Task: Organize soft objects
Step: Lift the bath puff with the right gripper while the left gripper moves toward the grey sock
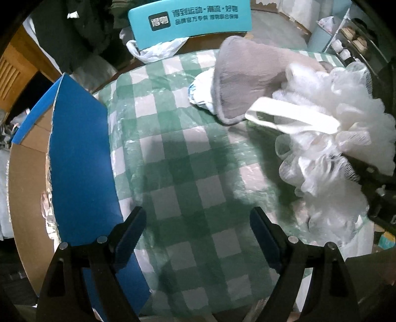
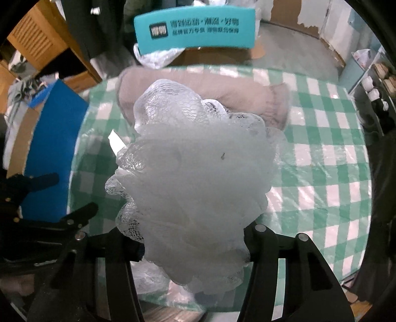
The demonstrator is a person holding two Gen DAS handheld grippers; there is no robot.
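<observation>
A white mesh bath sponge [image 2: 195,178] fills the middle of the right wrist view, held above the green checked tablecloth [image 2: 321,153]. My right gripper [image 2: 195,245] is shut on it. In the left wrist view the sponge [image 1: 341,138] hangs at the right with its white loop strap [image 1: 292,116]. A grey mitt [image 1: 245,79] lies behind it; it also shows in the right wrist view [image 2: 242,91]. My left gripper [image 1: 198,230] is open and empty over the cloth, beside the box.
An open cardboard box with blue flaps [image 1: 76,158] stands at the table's left edge, also in the right wrist view [image 2: 49,148]. A teal chair back [image 1: 190,22] and a white plastic bag [image 1: 158,49] are behind the table. Shelves stand at the far right.
</observation>
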